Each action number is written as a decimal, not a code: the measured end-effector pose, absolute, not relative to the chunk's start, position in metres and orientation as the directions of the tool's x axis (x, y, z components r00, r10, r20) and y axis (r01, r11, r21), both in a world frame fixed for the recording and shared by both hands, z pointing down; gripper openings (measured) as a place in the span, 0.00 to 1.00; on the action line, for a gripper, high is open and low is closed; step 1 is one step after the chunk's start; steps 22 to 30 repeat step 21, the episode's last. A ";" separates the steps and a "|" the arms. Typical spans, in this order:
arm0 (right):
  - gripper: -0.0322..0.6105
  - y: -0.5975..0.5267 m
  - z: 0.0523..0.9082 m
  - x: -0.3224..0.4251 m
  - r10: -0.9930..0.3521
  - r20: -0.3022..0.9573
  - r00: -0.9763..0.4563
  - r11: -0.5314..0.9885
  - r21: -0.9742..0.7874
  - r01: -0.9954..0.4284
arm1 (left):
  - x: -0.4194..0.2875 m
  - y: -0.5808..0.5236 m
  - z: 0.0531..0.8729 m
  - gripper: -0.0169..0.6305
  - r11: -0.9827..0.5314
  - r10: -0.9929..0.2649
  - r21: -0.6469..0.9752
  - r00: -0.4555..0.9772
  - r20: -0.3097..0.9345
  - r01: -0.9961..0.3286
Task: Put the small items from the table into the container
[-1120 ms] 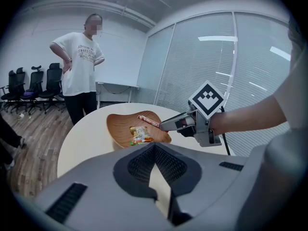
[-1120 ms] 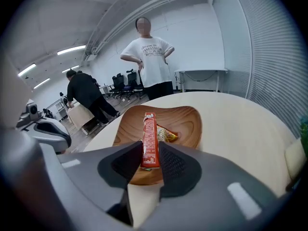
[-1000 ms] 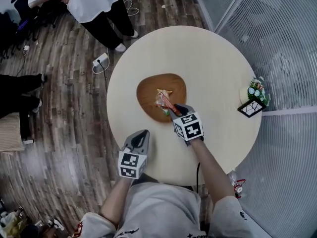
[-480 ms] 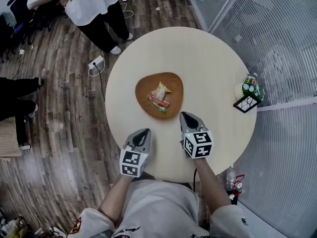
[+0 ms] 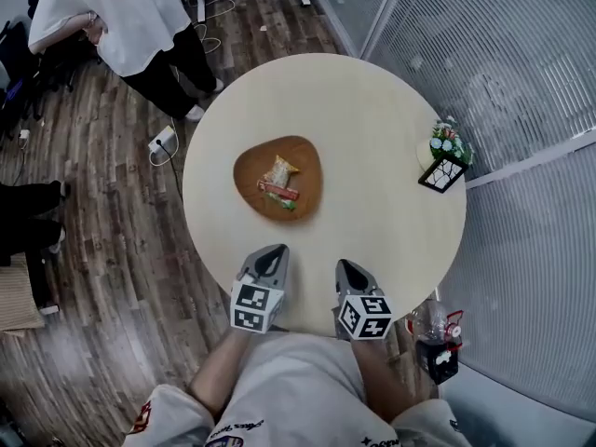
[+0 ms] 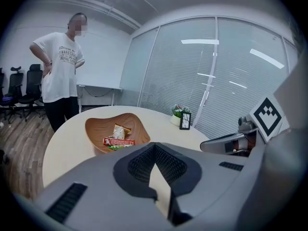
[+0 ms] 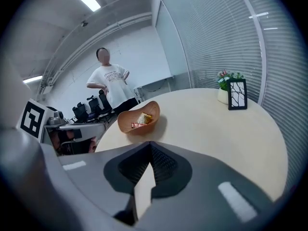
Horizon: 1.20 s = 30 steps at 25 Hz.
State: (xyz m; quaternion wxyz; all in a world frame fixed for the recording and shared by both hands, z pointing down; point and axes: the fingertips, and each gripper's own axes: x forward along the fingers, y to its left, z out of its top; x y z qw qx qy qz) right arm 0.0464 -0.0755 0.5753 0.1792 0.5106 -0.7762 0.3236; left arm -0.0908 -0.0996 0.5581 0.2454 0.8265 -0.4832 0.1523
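Observation:
A brown wooden bowl (image 5: 277, 178) sits on the round beige table (image 5: 391, 222). In the bowl lie a yellow snack packet (image 5: 278, 169), a red bar (image 5: 278, 192) and a green wrapper (image 5: 287, 203). Both grippers hover at the near table edge, short of the bowl. My left gripper (image 5: 272, 253) is shut and empty. My right gripper (image 5: 345, 266) is shut too, with nothing between its jaws. The left gripper view shows the bowl (image 6: 116, 134) and the red bar (image 6: 118, 141) beyond the closed left gripper (image 6: 154, 146). Farther off in the right gripper view, the bowl (image 7: 139, 119) stands past the right gripper (image 7: 150, 146).
A small flower pot (image 5: 445, 142) with a black-framed card (image 5: 441, 174) stands at the table's right edge. A person in a white shirt (image 5: 102, 12) stands on the wooden floor beyond the table. A glass wall with blinds (image 5: 521, 73) runs along the right. A power strip (image 5: 161, 142) lies on the floor.
My right gripper has let go of the red bar in the bowl, shut, and pulled back to the near table edge. The left gripper shifted slightly.

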 end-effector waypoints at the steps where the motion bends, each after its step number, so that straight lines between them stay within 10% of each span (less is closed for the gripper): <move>1: 0.05 -0.072 0.575 0.046 -0.676 0.610 -0.413 0.273 -0.314 -0.909 | -0.089 -0.098 0.558 0.03 -0.419 -0.721 0.258 0.491 0.489 -0.871; 30: 0.05 -0.063 0.568 0.039 -0.663 0.610 -0.434 0.317 -0.297 -0.901 | -0.071 -0.090 0.561 0.03 -0.466 -0.684 0.239 0.518 0.514 -0.852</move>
